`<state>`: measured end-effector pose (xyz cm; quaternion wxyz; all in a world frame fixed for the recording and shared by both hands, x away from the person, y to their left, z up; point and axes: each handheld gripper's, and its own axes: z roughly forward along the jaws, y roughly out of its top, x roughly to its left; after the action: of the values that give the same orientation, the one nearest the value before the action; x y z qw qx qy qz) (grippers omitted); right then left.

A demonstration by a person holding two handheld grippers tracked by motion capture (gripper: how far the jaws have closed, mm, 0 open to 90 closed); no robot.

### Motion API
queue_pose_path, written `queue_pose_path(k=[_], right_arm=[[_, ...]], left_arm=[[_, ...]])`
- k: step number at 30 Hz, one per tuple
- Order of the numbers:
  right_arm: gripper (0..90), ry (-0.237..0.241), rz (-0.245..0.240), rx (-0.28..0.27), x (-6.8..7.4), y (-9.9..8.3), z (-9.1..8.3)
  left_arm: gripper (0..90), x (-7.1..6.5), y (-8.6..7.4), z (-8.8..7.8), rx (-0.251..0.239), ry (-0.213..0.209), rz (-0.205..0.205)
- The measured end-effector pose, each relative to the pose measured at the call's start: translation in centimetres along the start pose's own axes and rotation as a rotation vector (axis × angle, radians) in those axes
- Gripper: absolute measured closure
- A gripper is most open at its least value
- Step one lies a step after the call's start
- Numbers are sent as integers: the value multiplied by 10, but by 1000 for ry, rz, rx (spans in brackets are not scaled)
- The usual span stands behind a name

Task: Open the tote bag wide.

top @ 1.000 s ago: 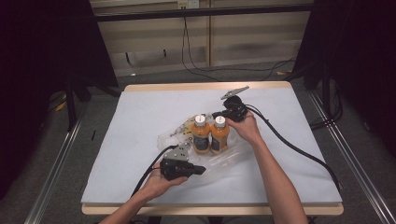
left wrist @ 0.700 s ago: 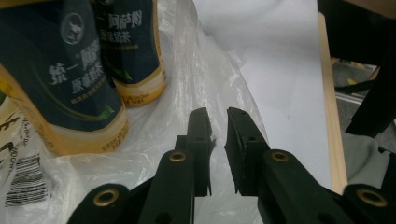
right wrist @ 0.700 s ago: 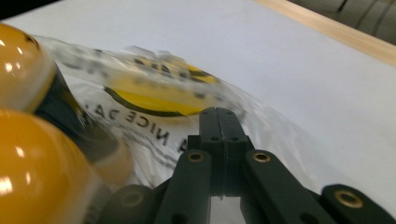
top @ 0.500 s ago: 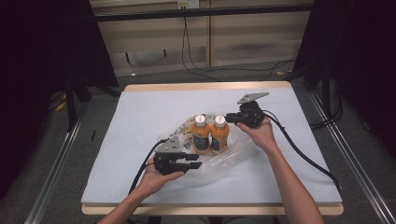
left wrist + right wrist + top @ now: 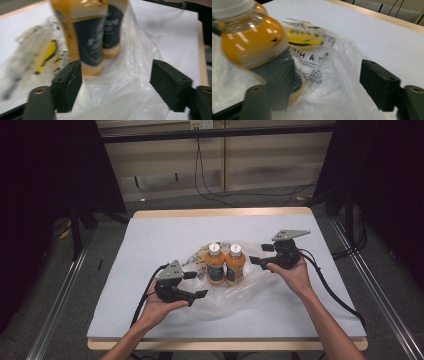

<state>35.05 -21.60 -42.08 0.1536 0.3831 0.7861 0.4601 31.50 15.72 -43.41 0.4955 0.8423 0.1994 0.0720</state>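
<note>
Two orange juice bottles with white caps stand side by side on a crumpled clear plastic bag in the middle of the white table. My left gripper is just left of the bag and points at the bottles. Its jaws have just been opening, and bag film lies loose below them. My right gripper hovers to the right of the bottles. Its jaws have also just been opening, with a bottle close beyond the left jaw and the printed bag below, nothing pinched.
The right gripper's black cable trails across the table's right side toward the front corner. The table's wooden edge runs along the back. Metal rails flank both sides, and loose cables lie on the floor behind.
Both grippers went from shut to open. The right one drew back to the right, away from the bottle tops. The left one shifted slightly left, off the bag.
</note>
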Motion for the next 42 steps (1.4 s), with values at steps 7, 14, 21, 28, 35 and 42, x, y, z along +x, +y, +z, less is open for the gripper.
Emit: queue_pose_path(k=[7,14,21,28,35,42], right_arm=[[195,-41,-17,-36,15,-5,-27],[168,-96,-17,-60,22,-19,-59],[152,-136,22,-106,29,-39,-88],[140,-174,59,-111,31,-63,-111],[125,-208,96,-115,35,-83,-136],[114,-243,133,-125,45,-111,-147]], left_arm=[[133,10,-4,-19,-12,69,-14],[88,13,-13,-35,11,107,-28],[65,19,-27,-51,-2,179,-80],[48,13,-39,-65,-9,215,-103],[35,13,-58,-79,14,246,-130],[32,9,-73,-90,1,266,-146]])
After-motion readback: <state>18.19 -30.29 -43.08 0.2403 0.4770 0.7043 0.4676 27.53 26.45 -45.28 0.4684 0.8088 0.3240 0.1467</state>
